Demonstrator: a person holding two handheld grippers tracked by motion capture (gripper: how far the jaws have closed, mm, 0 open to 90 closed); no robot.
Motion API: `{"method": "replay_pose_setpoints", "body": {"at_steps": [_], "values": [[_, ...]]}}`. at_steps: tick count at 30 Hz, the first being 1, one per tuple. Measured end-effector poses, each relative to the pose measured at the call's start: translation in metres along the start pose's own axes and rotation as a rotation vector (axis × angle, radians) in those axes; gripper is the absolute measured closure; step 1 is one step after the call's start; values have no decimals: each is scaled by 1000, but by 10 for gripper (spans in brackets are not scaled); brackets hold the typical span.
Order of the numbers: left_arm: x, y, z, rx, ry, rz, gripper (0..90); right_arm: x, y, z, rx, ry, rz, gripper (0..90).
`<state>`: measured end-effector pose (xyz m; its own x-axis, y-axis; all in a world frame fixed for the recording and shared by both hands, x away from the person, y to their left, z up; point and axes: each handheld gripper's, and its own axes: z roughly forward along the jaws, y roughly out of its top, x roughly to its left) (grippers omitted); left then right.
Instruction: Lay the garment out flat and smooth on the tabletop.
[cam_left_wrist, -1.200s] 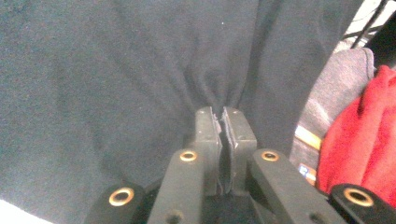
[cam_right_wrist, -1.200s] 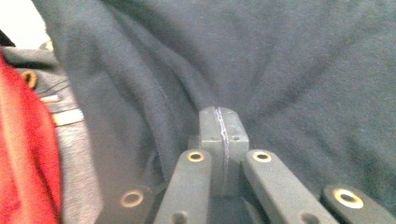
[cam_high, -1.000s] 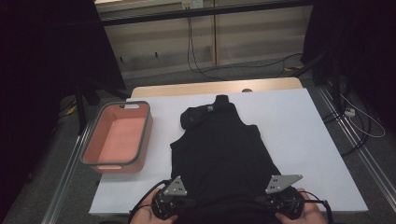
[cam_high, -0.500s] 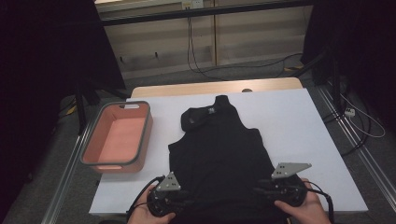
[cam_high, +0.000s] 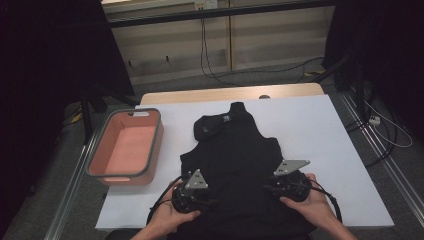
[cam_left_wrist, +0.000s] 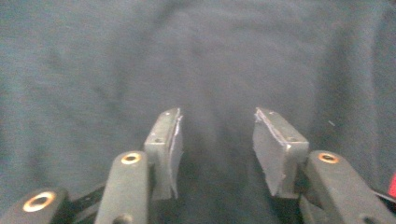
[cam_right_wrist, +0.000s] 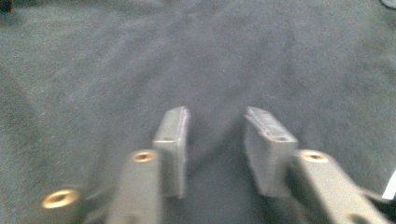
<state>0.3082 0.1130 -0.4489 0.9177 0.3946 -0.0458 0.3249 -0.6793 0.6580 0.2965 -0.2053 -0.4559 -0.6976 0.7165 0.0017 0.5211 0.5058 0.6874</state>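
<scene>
Meanwhile both grippers' jaws gape empty over the black vest (cam_high: 235, 155), pink bin (cam_high: 127, 147) alongside.

Garment's (cam_high: 235, 160) hem cut off below

One black sleeveless top (cam_high: 235, 160) lay spread at the desk's (cam_high: 325, 130) near edge, and one empty pink bin (cam_high: 127, 147) sat at its left edge. Two hand-held tongs, left (cam_high: 197, 200) and right (cam_high: 280, 187), rested over the garment's lower corners.
</scene>
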Motion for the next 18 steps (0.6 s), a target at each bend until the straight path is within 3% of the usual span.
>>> {"method": "replay_pose_setpoints", "body": {"at_steps": [2,3,4,5,7,10,11,18], "values": [[-3,1,0,8,11,37,620,1,-3,-2,-3,18,27,890],[-5,2,1,17,-1,49,799,2,-4,-3,0,18,40,896],[-6,3,0,33,8,48,881,3,-4,-4,5,15,45,900],[-6,3,0,30,8,32,890,4,-5,-5,5,8,47,900],[-5,3,-2,52,7,48,899,7,-7,-7,4,0,49,900],[-4,1,-4,54,-26,34,900,11,-13,-13,4,16,65,900],[-7,0,-3,32,-41,-2,900,13,-15,-15,5,20,66,900],[-22,-8,-11,52,-94,3,900,27,-26,-28,21,37,64,900]]}}
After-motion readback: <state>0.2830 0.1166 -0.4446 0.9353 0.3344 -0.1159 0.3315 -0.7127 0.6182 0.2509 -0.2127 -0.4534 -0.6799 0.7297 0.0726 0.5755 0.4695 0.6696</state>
